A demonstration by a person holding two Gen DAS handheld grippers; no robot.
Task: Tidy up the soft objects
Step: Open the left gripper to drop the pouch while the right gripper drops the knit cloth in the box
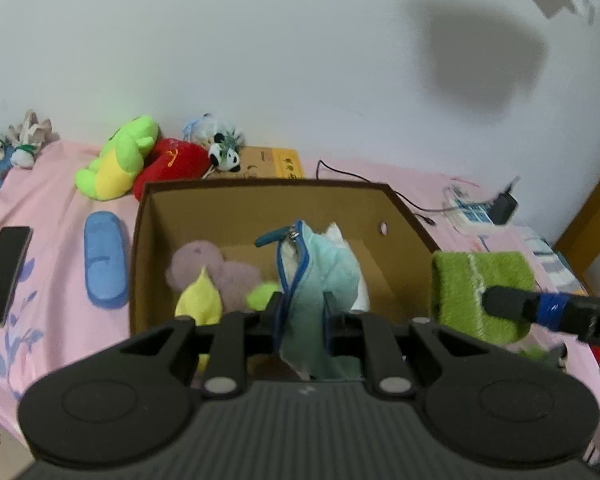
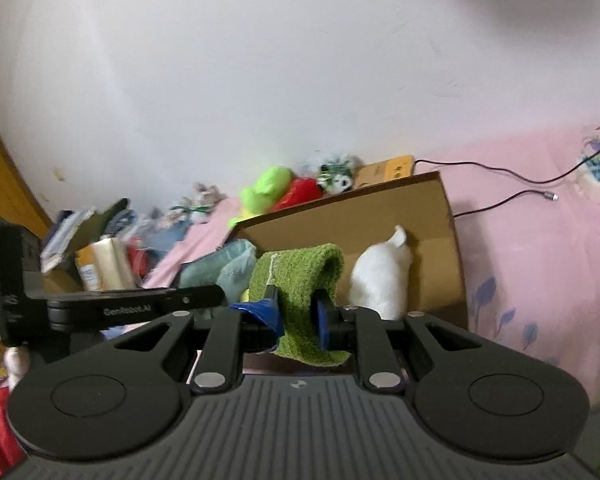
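Fuzzy green cloth (image 2: 300, 280) draped, pinched in right gripper (image 2: 296, 312).

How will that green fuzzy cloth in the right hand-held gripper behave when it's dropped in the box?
The green cloth is probably floppy: it drapes over the right hand-held gripper and sags below. It looks light and fuzzy, so it likely won't slip or roll, and should slump into the cardboard box.

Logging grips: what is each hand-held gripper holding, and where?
Left hand-held gripper: teal cloth, pinched mid-fold above the box. Right hand-held gripper: green towel, pinched mid-length.
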